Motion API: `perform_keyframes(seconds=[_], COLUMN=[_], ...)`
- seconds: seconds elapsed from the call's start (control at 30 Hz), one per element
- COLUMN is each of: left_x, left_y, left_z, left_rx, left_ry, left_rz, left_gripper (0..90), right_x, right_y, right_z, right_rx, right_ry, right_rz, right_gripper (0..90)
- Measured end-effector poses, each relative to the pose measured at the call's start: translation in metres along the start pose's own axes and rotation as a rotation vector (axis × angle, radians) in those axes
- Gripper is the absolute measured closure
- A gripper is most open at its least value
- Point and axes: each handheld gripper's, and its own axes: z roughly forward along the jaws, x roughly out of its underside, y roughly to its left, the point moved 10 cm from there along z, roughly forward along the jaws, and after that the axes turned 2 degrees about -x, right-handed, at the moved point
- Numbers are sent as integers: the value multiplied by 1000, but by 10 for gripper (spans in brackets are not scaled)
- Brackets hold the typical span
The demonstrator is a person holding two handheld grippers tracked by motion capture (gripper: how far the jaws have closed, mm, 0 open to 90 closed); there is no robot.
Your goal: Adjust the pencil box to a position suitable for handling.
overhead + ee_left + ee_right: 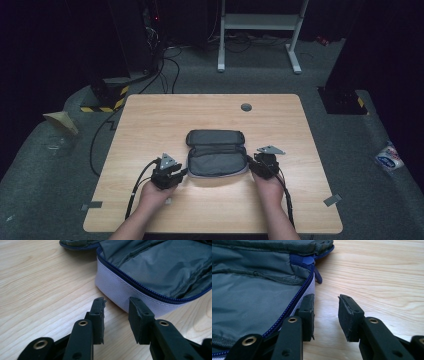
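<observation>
- Light wooden tabletop, seen from above, with a small grey round cap near its far edge.
- Grey zip pouch lying open at the middle of the tabletop, slightly toward the near side, lid half folded back away from the person, dark lining facing up.
- Pale outer wall and blue zipper running along the rim of the pouch's near half in the left gripper view.
- Left gripper held in the left hand, just beside the pouch's left near corner; grey three-cornered plate on top, cable trailing back toward the near edge.
- Left jaws spread, nothing between them; tips close to the pale side wall, touching or not cannot be told.
- Right gripper held in the right hand, at the pouch's right side; cable trailing back along the forearm.
- Right jaws spread as well, pinching nothing; in the right gripper view one jaw pressed up against the pouch's pale wall just below the zipper line, the other over bare wood.
- Blue zipper pull hanging at the corner of the pouch, beyond the right jaws.
- Grey carpeted floor around the tabletop, white frame legs farther back, a white packet on the floor at right.
</observation>
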Motion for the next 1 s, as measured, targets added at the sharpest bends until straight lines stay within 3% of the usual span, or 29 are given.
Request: perform_keyframes(seconds=[0.2, 0.5, 0.7, 1.0], left_x=[6, 7, 9, 18], left_y=[6, 9, 19, 31], left_z=[-7, -7, -10, -22], left_rx=[21, 20, -13, -38], left_ry=[6, 8, 7, 6], left_rz=[-25, -31, -24, -4], left_gripper=[661, 659, 638, 598], right_x=[1, 1, 1, 13], right_y=[14, 16, 10, -12], right_z=[4, 4, -2, -28], right_rx=[-17, -26, -14, 12], right_ry=[-2, -7, -17, -25], right_rz=[-17, -3, 3, -2], right_gripper=[653, 636, 569, 492])
